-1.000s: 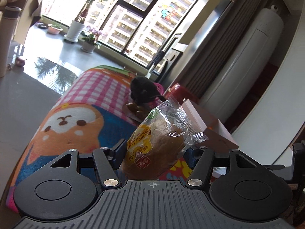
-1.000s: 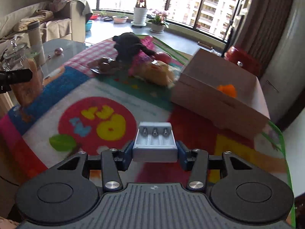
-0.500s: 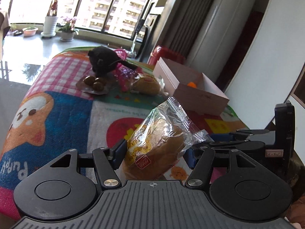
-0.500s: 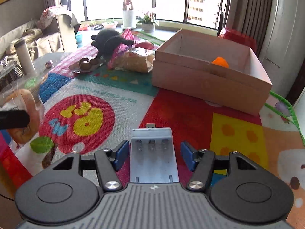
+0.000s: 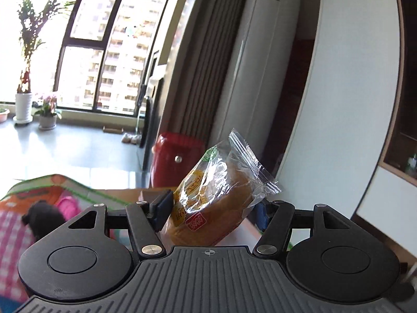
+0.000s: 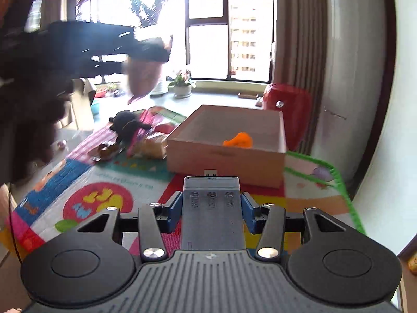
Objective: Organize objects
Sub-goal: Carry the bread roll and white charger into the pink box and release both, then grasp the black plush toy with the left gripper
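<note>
Blue pads of the left gripper pinch a wrapped bun around its soft middle, while the right gripper is clamped on a flat grey battery charger whose USB plug juts forward. Both point toward the open cardboard box, which sits on the colourful play mat with only an orange toy inside. Left of the box, a black plush, a second wrapped bun and a small dish of brown things are waiting on the mat. The bun's slippery film could slide out of that light pinch, since the left jaws have just been opening a little with the bun between them; the blurred left gripper also swings high above the box's left side, so the two tools could collide over it. The right jaws have just been closing again on the charger. Compared with a second ago, the left gripper has risen and swung from the mat toward the wall, and the box looms nearer the right gripper.
</note>
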Available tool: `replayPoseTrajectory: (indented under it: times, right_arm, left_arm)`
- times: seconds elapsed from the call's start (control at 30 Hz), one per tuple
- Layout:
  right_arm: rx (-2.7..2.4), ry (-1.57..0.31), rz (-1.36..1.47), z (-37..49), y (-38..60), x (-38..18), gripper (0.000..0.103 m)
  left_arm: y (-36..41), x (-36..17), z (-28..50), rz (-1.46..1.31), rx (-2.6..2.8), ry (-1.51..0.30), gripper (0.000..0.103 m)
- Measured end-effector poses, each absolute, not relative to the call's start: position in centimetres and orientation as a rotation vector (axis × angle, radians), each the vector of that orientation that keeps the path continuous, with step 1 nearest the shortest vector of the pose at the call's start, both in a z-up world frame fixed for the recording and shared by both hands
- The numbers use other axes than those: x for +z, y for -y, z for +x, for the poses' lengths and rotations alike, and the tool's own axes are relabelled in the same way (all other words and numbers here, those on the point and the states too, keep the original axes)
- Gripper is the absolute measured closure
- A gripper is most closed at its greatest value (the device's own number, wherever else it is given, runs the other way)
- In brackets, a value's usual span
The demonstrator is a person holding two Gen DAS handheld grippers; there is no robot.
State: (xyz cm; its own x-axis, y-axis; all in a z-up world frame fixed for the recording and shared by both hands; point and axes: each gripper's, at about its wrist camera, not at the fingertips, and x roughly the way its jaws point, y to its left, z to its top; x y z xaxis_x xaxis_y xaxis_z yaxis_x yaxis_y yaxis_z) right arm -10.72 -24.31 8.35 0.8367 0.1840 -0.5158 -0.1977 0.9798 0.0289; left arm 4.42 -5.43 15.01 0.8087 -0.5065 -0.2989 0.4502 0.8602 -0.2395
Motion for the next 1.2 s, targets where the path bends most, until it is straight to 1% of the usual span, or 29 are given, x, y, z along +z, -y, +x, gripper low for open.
replayPoseTrajectory:
  times: [0.03, 0.07, 0.13, 0.23, 0.3, 0.47, 0.6, 0.63, 0.7, 0.73, 0.77, 0.93, 1.1, 1.2]
  right_arm:
    - [0.187, -0.542, -0.018, -10.5, 24.8, 8.5, 0.056]
    - [0.173, -0.547, -0.006, -10.2, 25.2, 8.7, 0.056]
    - [0.145, -0.575, 0.017, -9.2, 26.2, 9.0, 0.056]
    - [0.104, -0.585, 0.011, -8.3, 27.4, 10.2, 0.056]
    - [0.092, -0.578, 0.022, -7.6, 28.5, 11.7, 0.056]
    - [0.105, -0.540, 0.082, -3.9, 30.3, 15.8, 0.056]
    - [0.105, -0.501, 0.105, 2.2, 30.1, 18.1, 0.056]
    - [0.105, -0.496, 0.105, 3.7, 29.8, 18.2, 0.054]
    - [0.103, -0.499, 0.085, 7.2, 28.9, 17.6, 0.026]
    - [0.080, -0.504, 0.084, 8.4, 28.5, 17.1, 0.007]
    - [0.065, -0.513, 0.094, 9.4, 28.1, 16.4, 0.005]
    - [0.128, -0.630, 0.170, 10.8, 26.9, 12.7, 0.005]
    - [0.087, -0.653, 0.091, 8.4, 25.9, 10.3, 0.001]
    - [0.054, -0.652, 0.026, 6.7, 25.5, 9.4, 0.000]
  left_arm:
    - [6.6, 14.7, 6.7, -0.147, -0.507, -0.395, 0.034]
    - [7.5, 14.2, 8.6, -0.134, -0.497, -0.438, 0.037]
    - [8.4, 12.7, 11.6, -0.156, -0.471, -0.510, 0.037]
    - [7.8, 11.8, 12.6, -0.213, -0.513, -0.540, 0.037]
    - [6.6, 11.7, 11.7, -0.213, -0.553, -0.530, 0.037]
    - [2.9, 10.2, 6.3, -0.091, -0.599, -0.476, 0.037]
    - [0.0, 8.1, 3.6, -0.013, -0.522, -0.511, 0.037]
    - [-0.9, 7.6, 2.8, -0.004, -0.483, -0.529, 0.037]
    - [-2.4, 6.5, 2.3, 0.000, -0.415, -0.573, 0.037]
    - [-3.2, 6.0, 2.1, 0.003, -0.386, -0.595, 0.037]
    - [-3.7, 5.6, 2.1, 0.007, -0.367, -0.609, 0.037]
    - [-5.3, 4.3, 2.7, 0.012, -0.354, -0.635, 0.037]
    - [-4.9, 4.1, 4.5, -0.040, -0.359, -0.626, 0.037]
    - [-5.8, 5.3, 6.1, -0.115, -0.276, -0.575, 0.037]
